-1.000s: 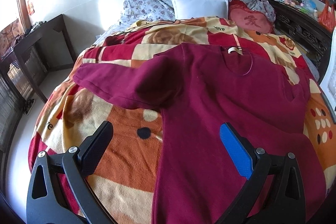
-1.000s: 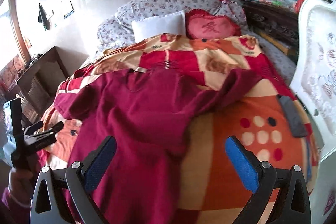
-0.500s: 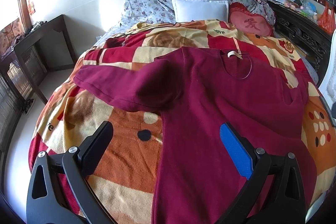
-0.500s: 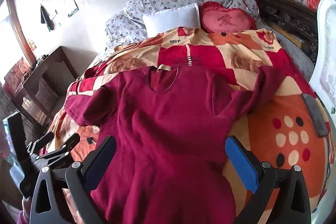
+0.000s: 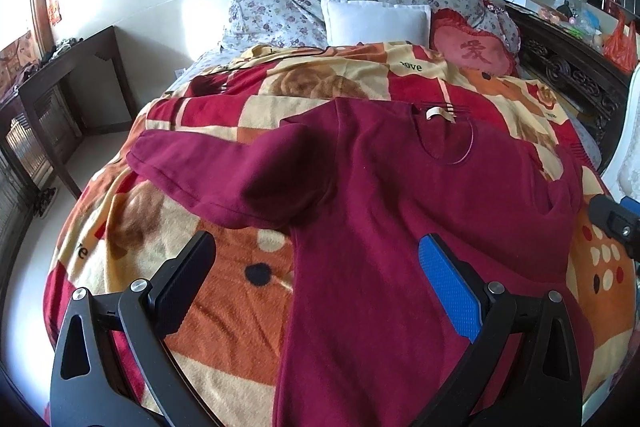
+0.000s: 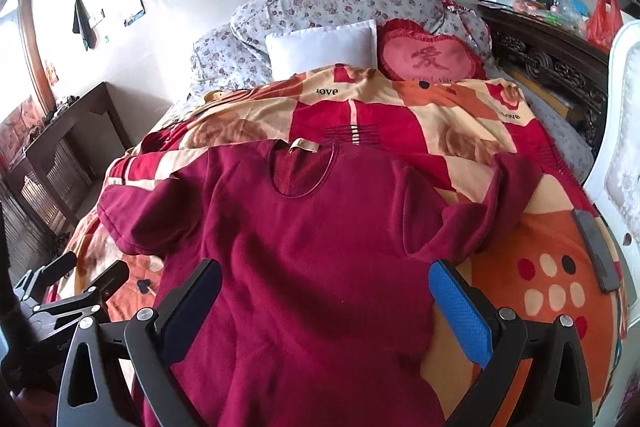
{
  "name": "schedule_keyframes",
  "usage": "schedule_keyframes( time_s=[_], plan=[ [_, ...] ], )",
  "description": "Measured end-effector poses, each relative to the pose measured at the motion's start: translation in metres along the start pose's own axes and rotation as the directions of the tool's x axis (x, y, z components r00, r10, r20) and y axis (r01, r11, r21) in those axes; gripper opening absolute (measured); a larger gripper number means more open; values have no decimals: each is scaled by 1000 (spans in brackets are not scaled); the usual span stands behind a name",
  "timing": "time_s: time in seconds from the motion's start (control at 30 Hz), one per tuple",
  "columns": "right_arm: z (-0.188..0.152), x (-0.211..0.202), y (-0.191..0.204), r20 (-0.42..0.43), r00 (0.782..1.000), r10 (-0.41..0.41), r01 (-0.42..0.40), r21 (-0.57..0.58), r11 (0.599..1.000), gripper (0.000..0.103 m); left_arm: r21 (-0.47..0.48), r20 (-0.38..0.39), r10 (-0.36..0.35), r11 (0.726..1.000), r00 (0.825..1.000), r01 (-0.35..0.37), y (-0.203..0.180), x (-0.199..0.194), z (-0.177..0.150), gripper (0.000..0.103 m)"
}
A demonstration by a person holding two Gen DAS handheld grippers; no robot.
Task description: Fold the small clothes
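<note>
Sunlit from a window at the left, a bedroom holds a bed spread with an orange, red and cream patterned blanket (image 5: pixel 224 311), where a dark red long-sleeved top (image 5: pixel 384 227) lies face up, collar toward the headboard and hem toward the cameras. Its sleeve on the left of the frames lies folded back across itself on the blanket; its other sleeve (image 6: pixel 492 203) stretches up toward the far right side of the bed. A beige label shows inside the neckline. Behind it, floral pillows (image 6: pixel 320 3), a white cushion (image 6: pixel 324 45) and a red heart-shaped cushion (image 6: pixel 430 61) rest against the wall. A dark flat object (image 6: pixel 596 251), too indistinct to identify, lies on the blanket near the white padded chair (image 6: pixel 616 131) at the right edge. A dark wooden side table (image 5: pixel 60 79) stands by the left wall.

Both hand-held tools hover above the garment's lower half, touching nothing. The left gripper (image 5: pixel 316 279) has its jaws spread wide, one finger over the blanket and one over the fabric. The right gripper (image 6: pixel 326 301) is likewise wide apart, spanning the top's body, with nothing between its pads.
</note>
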State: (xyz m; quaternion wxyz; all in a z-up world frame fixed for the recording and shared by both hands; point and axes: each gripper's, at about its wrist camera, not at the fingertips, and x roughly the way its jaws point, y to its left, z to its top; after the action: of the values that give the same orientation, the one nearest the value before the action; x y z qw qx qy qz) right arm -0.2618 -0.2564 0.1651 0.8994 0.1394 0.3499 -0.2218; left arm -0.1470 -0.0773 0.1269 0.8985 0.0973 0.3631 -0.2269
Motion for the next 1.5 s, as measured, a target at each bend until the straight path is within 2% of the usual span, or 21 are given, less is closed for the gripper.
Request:
schedule_keyframes(
  time_s=[0.6, 1.5],
  plan=[
    [1, 31, 5, -44, 999, -9, 9, 8, 1000, 102, -25, -18, -17, 1000, 1000, 16, -6, 15, 9, 102],
    [7, 62, 23, -91, 996, 7, -8, -8, 1000, 102, -49, -38, 10, 999, 999, -12, 11, 35, 15, 102]
  ],
)
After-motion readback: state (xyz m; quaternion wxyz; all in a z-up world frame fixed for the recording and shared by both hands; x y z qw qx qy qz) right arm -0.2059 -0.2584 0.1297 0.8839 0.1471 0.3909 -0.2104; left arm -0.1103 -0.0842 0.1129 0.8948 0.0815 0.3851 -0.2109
